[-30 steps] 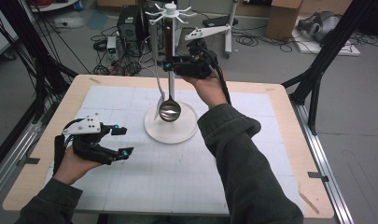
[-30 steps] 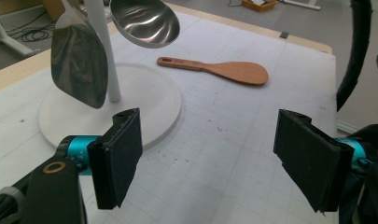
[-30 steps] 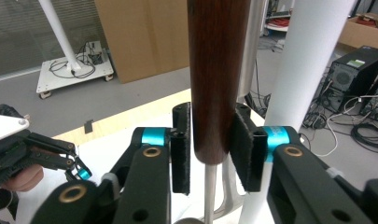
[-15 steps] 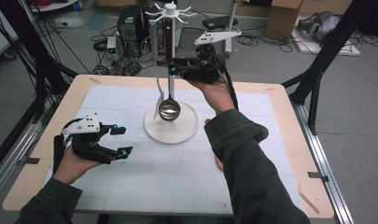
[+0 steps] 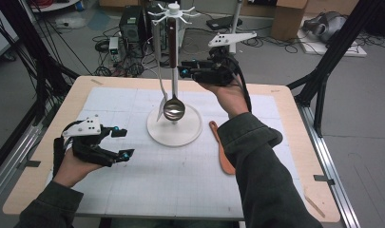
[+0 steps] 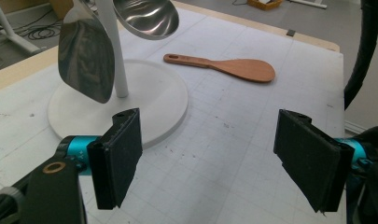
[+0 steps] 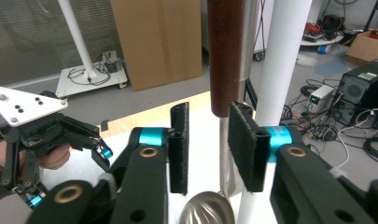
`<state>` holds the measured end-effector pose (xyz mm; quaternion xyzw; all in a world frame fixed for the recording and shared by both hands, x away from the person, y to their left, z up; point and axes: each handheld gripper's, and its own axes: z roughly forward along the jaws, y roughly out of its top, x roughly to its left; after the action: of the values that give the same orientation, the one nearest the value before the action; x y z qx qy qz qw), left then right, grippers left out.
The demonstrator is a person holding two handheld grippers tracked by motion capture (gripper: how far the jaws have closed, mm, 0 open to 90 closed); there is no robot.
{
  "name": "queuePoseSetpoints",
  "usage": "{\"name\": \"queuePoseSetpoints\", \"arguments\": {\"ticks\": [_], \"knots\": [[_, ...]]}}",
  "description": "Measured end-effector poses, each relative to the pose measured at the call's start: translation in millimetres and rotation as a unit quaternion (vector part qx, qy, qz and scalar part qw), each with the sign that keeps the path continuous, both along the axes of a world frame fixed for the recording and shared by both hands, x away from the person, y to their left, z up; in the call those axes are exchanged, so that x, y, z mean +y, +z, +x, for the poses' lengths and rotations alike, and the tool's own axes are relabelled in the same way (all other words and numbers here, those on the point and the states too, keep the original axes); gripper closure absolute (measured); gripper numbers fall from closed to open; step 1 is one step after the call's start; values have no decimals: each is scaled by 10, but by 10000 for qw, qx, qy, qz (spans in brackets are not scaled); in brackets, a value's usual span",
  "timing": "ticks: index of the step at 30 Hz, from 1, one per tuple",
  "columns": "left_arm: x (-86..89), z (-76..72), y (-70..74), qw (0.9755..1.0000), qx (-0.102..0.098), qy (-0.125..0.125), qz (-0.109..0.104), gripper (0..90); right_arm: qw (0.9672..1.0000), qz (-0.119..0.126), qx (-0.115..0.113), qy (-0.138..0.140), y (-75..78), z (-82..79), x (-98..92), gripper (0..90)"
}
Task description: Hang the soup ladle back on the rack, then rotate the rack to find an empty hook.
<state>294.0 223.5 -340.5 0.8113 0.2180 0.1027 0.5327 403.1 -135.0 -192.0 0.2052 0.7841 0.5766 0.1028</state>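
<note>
Now the right gripper (image 5: 185, 72) has slid a little away from the ladle (image 5: 172, 47), which hangs on the rack (image 5: 180, 135) by itself, and its fingers just closed a bit on nothing, so hanging looks done, while the left gripper (image 5: 124, 142) rests with fingers wide open.

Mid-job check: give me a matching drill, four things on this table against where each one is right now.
Things:
1. ladle
2. wooden paddle
3. left claw
4. right claw

Places or states:
A. lying flat on the mat, right of the white base
B. open, low over the mat near the front left
C. hanging from the rack, bowl just above the base
D. up at the ladle's handle, its shaft between the pads

Pairs: 1-C, 2-A, 3-B, 4-D
</note>
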Motion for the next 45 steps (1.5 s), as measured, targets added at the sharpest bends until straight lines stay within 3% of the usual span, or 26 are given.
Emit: {"name": "queuePoseSetpoints", "arguments": {"ticks": [13,22,35,45], "knots": [[-4,1,-3,10000,-16,-12,14,241,9994,-113,-13,324,163,-24,-43,884],[-9,1,-7,10000,-11,-15,16,241,9996,-37,11,297,271,19,-98,895],[-8,3,-9,10000,-7,6,20,240,9994,-9,-274,224,565,28,-67,896],[-12,2,-8,10000,14,40,21,227,9992,24,-345,191,681,48,2,897]]}}
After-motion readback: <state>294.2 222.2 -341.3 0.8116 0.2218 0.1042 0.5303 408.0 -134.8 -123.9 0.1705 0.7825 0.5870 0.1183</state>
